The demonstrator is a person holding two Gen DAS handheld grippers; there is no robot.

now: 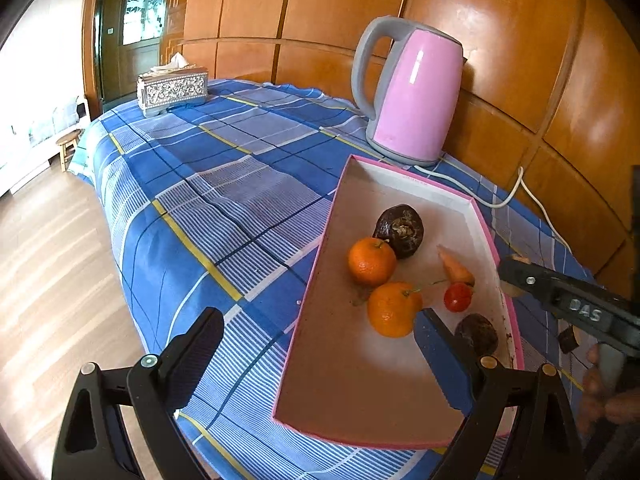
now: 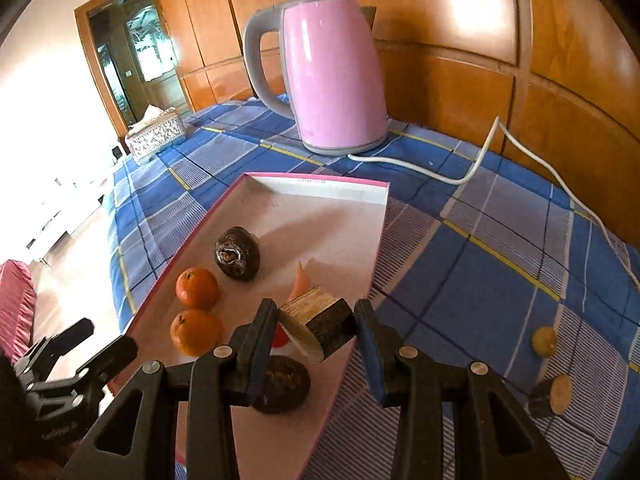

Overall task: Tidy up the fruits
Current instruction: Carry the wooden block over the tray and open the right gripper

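Observation:
A pink-rimmed tray (image 1: 320, 264) (image 2: 376, 248) on the blue checked cloth holds two oranges (image 1: 372, 262) (image 2: 197, 287), two dark round fruits (image 1: 399, 230) (image 2: 237, 254), a cherry tomato (image 1: 458, 297) and a small carrot (image 1: 456, 268). My right gripper (image 2: 316, 328) (image 1: 510, 276) is shut on a cut chunk with dark skin and pale flesh (image 2: 320, 324), held above the tray's right side. My left gripper (image 1: 320, 360) (image 2: 80, 352) stands open across the tray's left wall, one finger over the cloth and one inside the tray, gripping nothing.
A pink kettle (image 1: 412, 96) (image 2: 332, 76) stands behind the tray, and its white cord (image 2: 480, 160) trails right along the wooden wall. A tissue box (image 1: 172, 90) sits at the far corner. Two small cut pieces (image 2: 543, 341) (image 2: 550, 394) lie on the cloth right of the tray.

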